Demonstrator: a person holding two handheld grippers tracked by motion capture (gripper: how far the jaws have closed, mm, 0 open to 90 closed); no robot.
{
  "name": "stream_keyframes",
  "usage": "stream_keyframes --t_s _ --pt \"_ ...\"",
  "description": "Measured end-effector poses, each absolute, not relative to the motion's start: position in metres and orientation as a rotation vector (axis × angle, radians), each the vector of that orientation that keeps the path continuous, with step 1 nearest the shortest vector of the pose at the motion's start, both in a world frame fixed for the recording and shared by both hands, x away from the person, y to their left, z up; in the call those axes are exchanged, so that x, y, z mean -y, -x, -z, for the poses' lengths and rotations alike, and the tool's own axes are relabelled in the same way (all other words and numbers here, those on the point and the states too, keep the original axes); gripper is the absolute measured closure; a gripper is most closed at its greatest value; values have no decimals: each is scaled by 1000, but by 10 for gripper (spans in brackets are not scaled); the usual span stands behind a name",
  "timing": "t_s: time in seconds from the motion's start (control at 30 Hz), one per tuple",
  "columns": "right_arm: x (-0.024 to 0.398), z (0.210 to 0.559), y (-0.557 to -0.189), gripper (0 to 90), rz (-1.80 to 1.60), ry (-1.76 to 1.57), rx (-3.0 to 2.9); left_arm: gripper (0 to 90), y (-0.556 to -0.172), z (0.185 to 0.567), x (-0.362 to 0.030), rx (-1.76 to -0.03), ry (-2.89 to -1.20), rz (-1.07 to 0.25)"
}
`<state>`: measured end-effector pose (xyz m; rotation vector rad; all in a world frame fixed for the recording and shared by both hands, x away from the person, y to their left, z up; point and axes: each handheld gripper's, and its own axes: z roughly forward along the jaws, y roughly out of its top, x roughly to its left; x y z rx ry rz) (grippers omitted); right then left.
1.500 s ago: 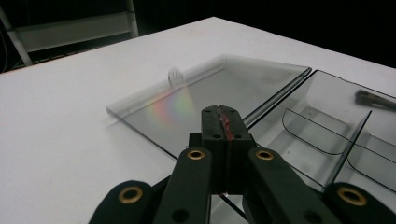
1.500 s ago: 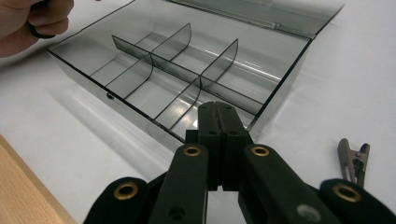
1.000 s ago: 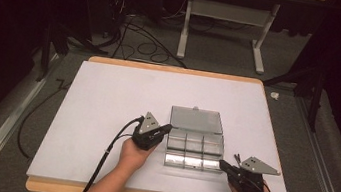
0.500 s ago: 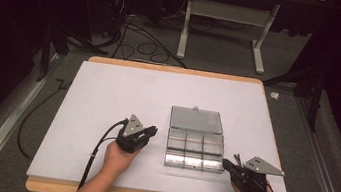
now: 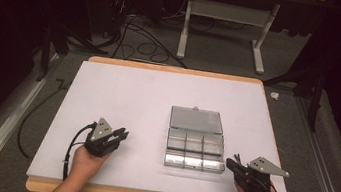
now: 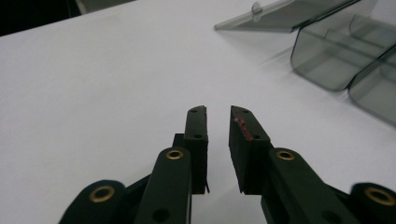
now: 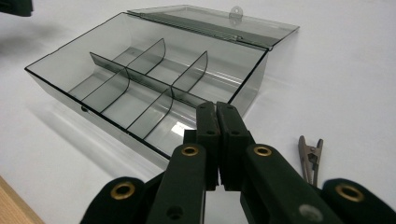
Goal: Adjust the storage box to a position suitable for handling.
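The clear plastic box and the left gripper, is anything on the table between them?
No. The high view shows bare white tabletop between the left gripper and the clear compartment box.

A clear smoky plastic box point(image 5: 195, 149) sits open on the white table point(image 5: 123, 94), its lid point(image 5: 196, 119) laid flat behind it, six bare compartments inside; a small metal clip point(image 7: 310, 158) lies just beside its right end

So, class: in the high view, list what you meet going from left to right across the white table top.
Left gripper → clear divided box with its lid open → right gripper.
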<state>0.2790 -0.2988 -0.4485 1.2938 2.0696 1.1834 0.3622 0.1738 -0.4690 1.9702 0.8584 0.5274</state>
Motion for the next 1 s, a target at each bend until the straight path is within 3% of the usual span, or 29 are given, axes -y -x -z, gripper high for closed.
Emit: stream_keyframes --t_s 0.27,0.6,1.0 --pt "304 449 -279 895 -1167 -1312 -2056 735 -351 484 -207 -933 -1975 -590" --pt "324 451 -279 885 -1126 -1371 -1999 548 -352 484 -206 -938 -1977 -599" --pt "342 454 -279 857 -1093 -1443 -1940 476 -354 485 -204 -920 -2017 -573"
